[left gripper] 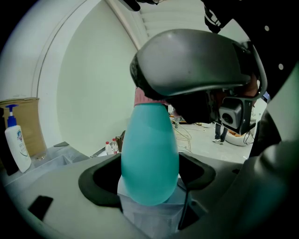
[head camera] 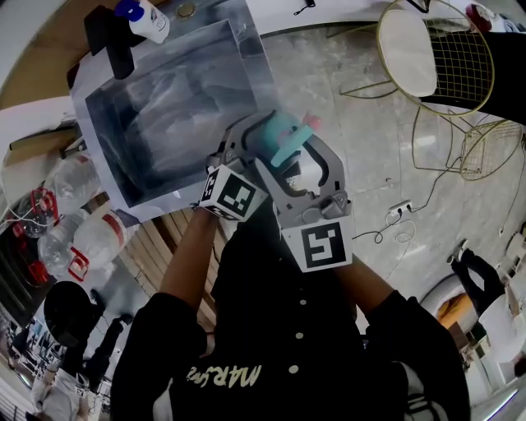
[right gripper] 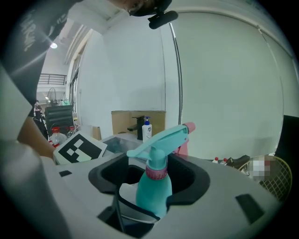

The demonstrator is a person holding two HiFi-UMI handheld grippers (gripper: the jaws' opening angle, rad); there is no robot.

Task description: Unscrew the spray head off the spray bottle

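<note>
The spray bottle [left gripper: 149,154] is hanging in the air in front of the person's chest, just above the middle of the head view, clear of any table. Its teal body is swelling like an egg, smooth and probably slippery. It looks like thin plastic, so I am judging it light and liable to dent under a hard squeeze; whether it holds liquid is not showing.

The spray head [right gripper: 161,140] is sitting upright on top, with its pink nozzle pointing toward 2 o'clock in the right gripper view. A pink ribbed collar [right gripper: 157,171] is ringing the neck below it. That collar seems the place to grip for turning, since the trigger would likely swing and the head's arm give poor purchase.

The left gripper [left gripper: 149,186] is clamping the body low down and carrying the bottle. The right gripper [right gripper: 148,184] is standing with jaws wide, the bottle between them but not squeezed.

Further out, at 11 o'clock in the head view, a grey basin [head camera: 238,49] is sitting on a table. A white pump bottle [head camera: 148,20] is standing beyond it.
</note>
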